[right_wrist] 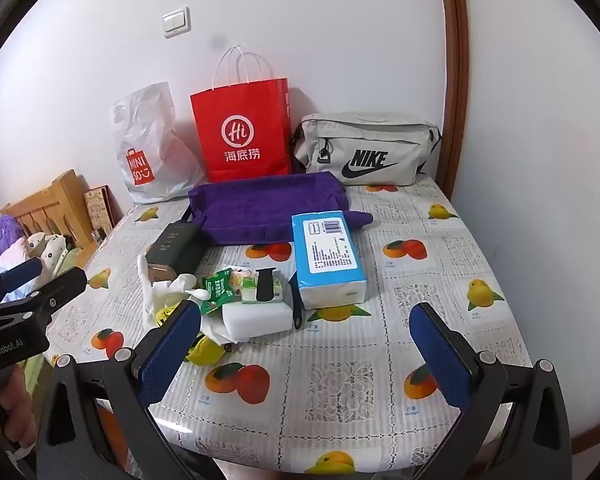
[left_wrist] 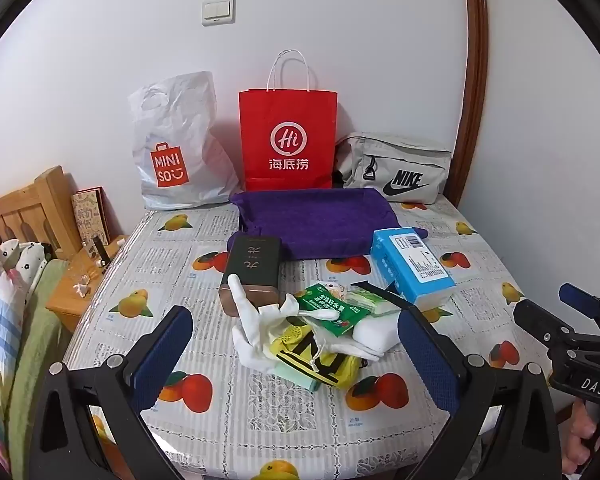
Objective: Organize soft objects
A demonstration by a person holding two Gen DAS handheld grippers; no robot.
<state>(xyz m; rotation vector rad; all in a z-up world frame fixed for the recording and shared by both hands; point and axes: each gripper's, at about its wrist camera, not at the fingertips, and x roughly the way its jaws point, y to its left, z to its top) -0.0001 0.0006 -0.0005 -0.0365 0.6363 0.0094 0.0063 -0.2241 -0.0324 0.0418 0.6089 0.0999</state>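
Observation:
A pile of small items lies mid-table: a white glove, a yellow-and-black fabric piece, a green snack packet, a white foam block and a pale green tissue pack. Behind them are a purple fabric tray, a blue tissue pack and a dark green tin. My left gripper hangs open just short of the pile. My right gripper is open over the tablecloth, with the foam block and the blue tissue pack ahead of it.
Against the wall stand a white Miniso bag, a red paper bag and a grey Nike pouch. The fruit-print tablecloth covers the table. A wooden headboard, bedding and a nightstand are to the left; a wooden door frame is on the right.

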